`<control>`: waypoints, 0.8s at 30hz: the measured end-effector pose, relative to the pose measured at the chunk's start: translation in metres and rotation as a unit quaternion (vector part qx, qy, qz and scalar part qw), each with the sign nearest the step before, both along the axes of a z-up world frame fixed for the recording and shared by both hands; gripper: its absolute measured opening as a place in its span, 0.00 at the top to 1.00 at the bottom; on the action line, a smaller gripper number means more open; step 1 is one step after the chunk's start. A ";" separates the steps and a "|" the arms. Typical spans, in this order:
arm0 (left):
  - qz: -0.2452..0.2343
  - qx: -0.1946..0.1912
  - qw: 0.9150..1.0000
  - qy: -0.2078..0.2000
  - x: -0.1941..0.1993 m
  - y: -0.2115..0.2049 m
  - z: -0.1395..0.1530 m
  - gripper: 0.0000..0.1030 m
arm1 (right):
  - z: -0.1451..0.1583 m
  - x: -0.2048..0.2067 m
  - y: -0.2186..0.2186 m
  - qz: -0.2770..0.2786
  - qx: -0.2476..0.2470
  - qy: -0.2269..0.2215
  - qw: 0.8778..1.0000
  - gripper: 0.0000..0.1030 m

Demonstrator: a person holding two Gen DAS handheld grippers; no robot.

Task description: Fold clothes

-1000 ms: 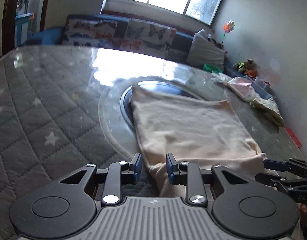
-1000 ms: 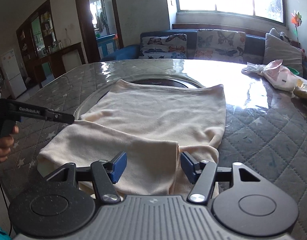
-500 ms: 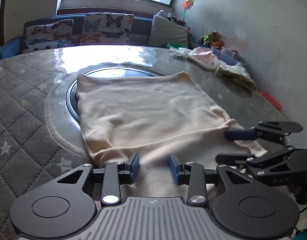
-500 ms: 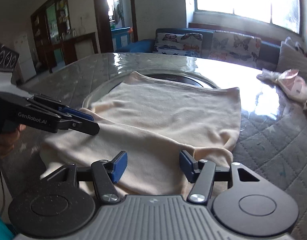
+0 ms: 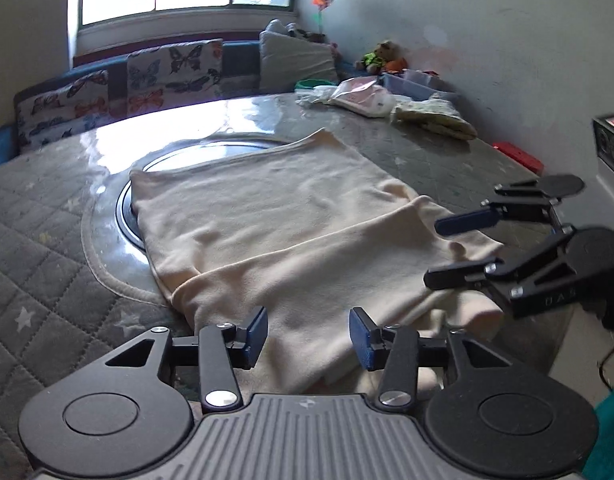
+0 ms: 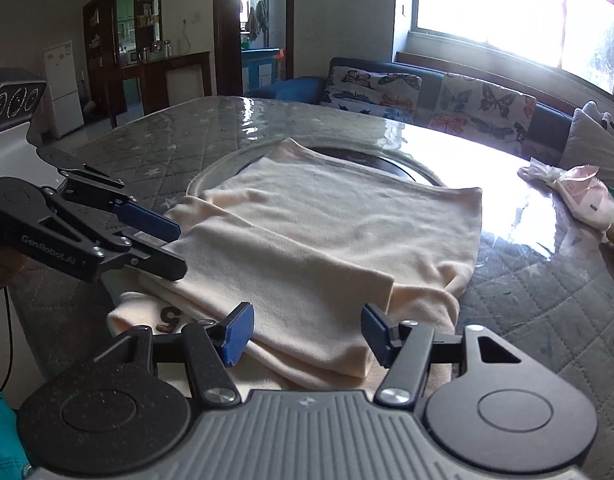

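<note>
A cream garment (image 5: pixel 291 232) is laid flat on the quilted grey worktop (image 5: pixel 47 216), partly over a round dark inset (image 5: pixel 125 216) in the worktop's middle. Its near end is folded back over itself, so that a doubled band lies across the near edge.

In the left wrist view the left gripper (image 5: pixel 307 334) is seen with its jaws apart and opening, above the folded near edge; cloth lies below the gap, but the blue pads (image 5: pixel 255 330) are not pressed on it. The right gripper (image 5: pixel 451 248) is seen from the side at the garment's right end, jaws apart, one above the other, with nothing clamped. Only this view shows the wall side of the worktop: a small pink-and-white bundle (image 5: pixel 365 96), a yellowish folded cloth (image 5: pixel 435 118), and beyond them a clear storage bin (image 5: pixel 417 80) whose contents cannot be made out.

In the right wrist view the right gripper (image 6: pixel 305 334) is seen over the folded band, its jaws apart and opening slightly, pads clear of the cloth. The left gripper (image 6: pixel 175 250) is seen at the garment's other end, jaws apart. Only this view shows a dark numeral print (image 6: pixel 169 316) on the lowest layer of the garment, a doorway (image 6: pixel 263 24) and a white fridge (image 6: pixel 63 88) behind.
</note>
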State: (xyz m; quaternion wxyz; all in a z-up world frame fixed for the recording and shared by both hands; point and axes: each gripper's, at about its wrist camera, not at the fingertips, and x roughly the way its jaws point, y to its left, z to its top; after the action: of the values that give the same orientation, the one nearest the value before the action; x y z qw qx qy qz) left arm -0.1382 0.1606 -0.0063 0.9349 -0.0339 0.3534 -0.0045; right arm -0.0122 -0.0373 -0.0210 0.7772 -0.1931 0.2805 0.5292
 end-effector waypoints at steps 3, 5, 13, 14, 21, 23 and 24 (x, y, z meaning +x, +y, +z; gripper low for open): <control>-0.035 0.027 0.999 -0.004 -0.019 -0.005 0.008 0.46 | 0.010 0.001 -0.013 0.001 0.001 -0.007 1.000 0.32; -0.049 0.040 0.998 0.001 -0.028 -0.009 0.009 0.44 | 0.015 0.001 -0.021 0.003 -0.005 -0.018 1.000 0.25; -0.087 0.075 0.993 0.024 -0.034 -0.029 -0.007 0.43 | 0.017 -0.011 -0.044 0.036 -0.047 -0.069 0.996 0.05; -0.092 0.080 0.992 0.023 -0.033 -0.032 -0.009 0.43 | 0.015 -0.013 -0.045 0.042 -0.052 -0.076 0.995 0.05; -0.117 0.119 0.986 0.014 -0.026 -0.051 -0.019 0.43 | 0.005 -0.028 -0.043 0.090 -0.071 -0.112 0.987 0.00; -0.119 0.125 0.985 0.010 -0.025 -0.054 -0.021 0.44 | -0.001 -0.030 -0.040 0.101 -0.076 -0.118 0.985 0.00; -0.120 0.126 0.985 0.007 -0.025 -0.055 -0.021 0.45 | -0.003 -0.031 -0.039 0.107 -0.077 -0.120 0.984 0.00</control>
State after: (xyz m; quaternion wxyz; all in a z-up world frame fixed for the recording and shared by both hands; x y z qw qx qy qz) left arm -0.1631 0.1055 -0.0277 0.9220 0.1264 0.3589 -0.0716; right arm -0.0428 -0.0764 -0.0242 0.7271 -0.3435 0.2029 0.5587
